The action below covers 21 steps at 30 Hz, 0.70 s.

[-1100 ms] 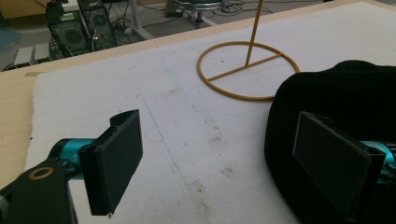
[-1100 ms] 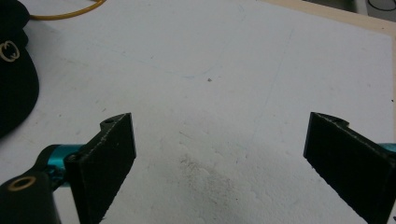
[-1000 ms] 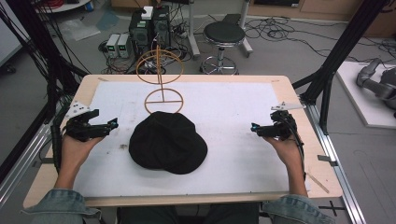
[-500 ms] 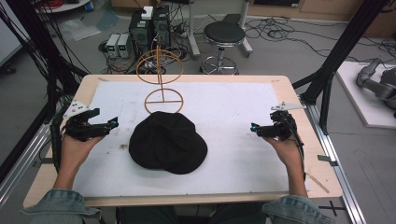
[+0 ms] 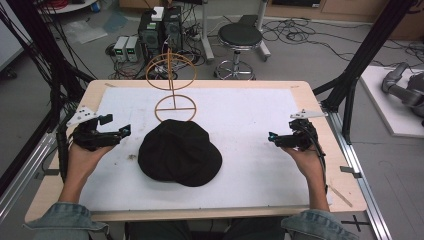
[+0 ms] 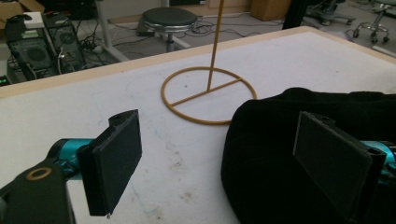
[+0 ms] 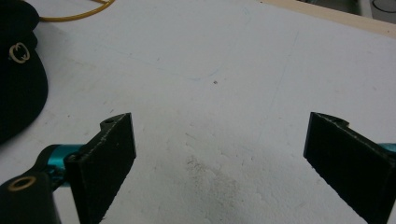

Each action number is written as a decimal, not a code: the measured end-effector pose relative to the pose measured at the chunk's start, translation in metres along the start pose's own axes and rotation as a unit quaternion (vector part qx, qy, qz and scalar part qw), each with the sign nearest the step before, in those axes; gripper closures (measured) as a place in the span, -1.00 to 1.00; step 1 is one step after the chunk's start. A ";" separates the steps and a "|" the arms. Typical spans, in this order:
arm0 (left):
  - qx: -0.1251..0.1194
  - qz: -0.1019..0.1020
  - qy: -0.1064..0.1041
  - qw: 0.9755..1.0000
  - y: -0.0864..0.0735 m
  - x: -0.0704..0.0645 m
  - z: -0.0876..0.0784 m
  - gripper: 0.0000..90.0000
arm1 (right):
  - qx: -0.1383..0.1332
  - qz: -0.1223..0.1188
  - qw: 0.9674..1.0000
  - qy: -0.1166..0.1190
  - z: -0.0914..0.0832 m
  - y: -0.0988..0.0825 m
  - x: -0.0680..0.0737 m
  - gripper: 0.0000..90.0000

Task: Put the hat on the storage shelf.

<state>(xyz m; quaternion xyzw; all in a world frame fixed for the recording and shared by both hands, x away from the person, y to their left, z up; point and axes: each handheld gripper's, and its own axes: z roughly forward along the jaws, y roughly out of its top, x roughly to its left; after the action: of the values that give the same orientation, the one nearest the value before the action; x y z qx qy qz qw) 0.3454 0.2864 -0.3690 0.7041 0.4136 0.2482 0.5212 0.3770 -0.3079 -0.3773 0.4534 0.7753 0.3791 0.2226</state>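
Here one black cap (image 5: 179,159) and one wire stand (image 5: 173,82) sit on the tabletop (image 5: 260,125); two grippers, left (image 5: 116,134) and right (image 5: 278,139), fingers wide, empty.

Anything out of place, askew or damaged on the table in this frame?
Nothing stands out. The black cap lies flat on the white mat, the wire stand is upright behind it, and the mat shows only faint scuff marks. Both grippers are open, apart from the cap.

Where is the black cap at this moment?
In the high view the cap lies mid-table, just in front of the wire stand, nearer the left gripper.
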 end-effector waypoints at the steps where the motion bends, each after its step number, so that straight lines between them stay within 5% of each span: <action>1: 0.000 0.000 0.000 1.000 0.000 0.000 0.000 -0.65 | 0.000 0.000 1.000 0.000 0.000 0.000 0.000 -0.80; 21: -0.039 0.017 -0.081 0.996 0.013 -0.027 0.009 -0.65 | 0.004 0.000 1.000 0.001 -0.002 -0.002 0.001 -0.80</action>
<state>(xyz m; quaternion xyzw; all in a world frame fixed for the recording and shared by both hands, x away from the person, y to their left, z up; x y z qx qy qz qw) 0.3419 0.2575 -0.3571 0.7079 0.3479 0.2150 0.5758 0.3742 -0.3081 -0.3776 0.4540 0.7769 0.3767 0.2199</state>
